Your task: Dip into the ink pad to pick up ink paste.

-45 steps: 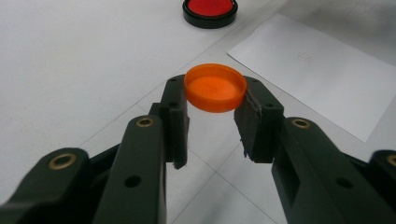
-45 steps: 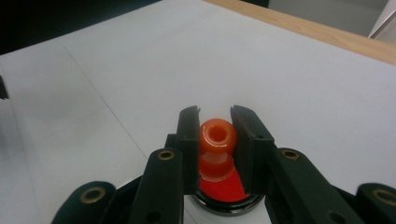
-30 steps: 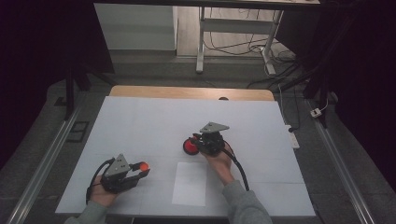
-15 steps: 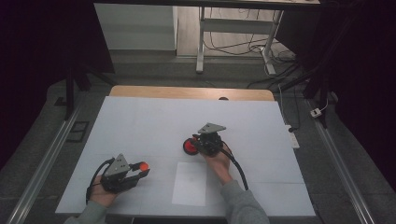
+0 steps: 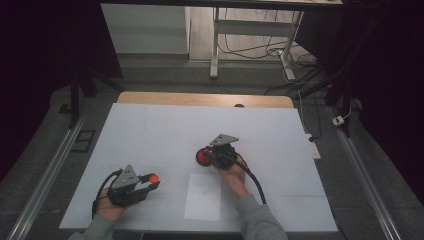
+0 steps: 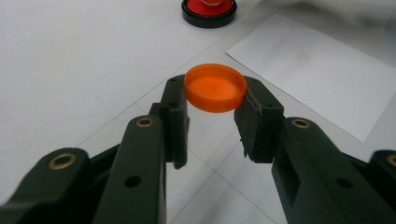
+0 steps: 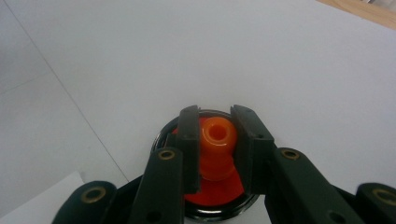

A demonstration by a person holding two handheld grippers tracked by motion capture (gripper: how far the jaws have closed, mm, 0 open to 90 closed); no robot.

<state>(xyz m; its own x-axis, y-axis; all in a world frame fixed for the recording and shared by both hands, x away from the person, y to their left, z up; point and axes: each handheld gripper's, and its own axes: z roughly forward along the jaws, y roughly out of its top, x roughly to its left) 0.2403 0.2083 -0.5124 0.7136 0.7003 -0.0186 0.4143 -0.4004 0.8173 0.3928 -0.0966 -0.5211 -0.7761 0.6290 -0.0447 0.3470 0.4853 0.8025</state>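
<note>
An orange round cap (image 6: 215, 87) is pinched between the two black jaws of my left gripper (image 6: 212, 116), held a little above the white table; from above the cap (image 5: 153, 177) shows at the tips of that gripper (image 5: 150, 182) near the front left. My right gripper (image 7: 215, 147) is shut on an orange knob (image 7: 217, 140) that stands up from a red disc in a black round rim (image 7: 161, 137). From above that disc (image 5: 202, 156) lies mid-table, left of the right gripper (image 5: 210, 157). The left gripper view shows the same disc (image 6: 208, 10) farther off.
A white sheet of paper (image 5: 203, 196) lies flat between the two hands near the front edge. The white table top (image 5: 165, 125) stretches back to a wooden strip (image 5: 200, 99). Metal rails run along both sides of the table.
</note>
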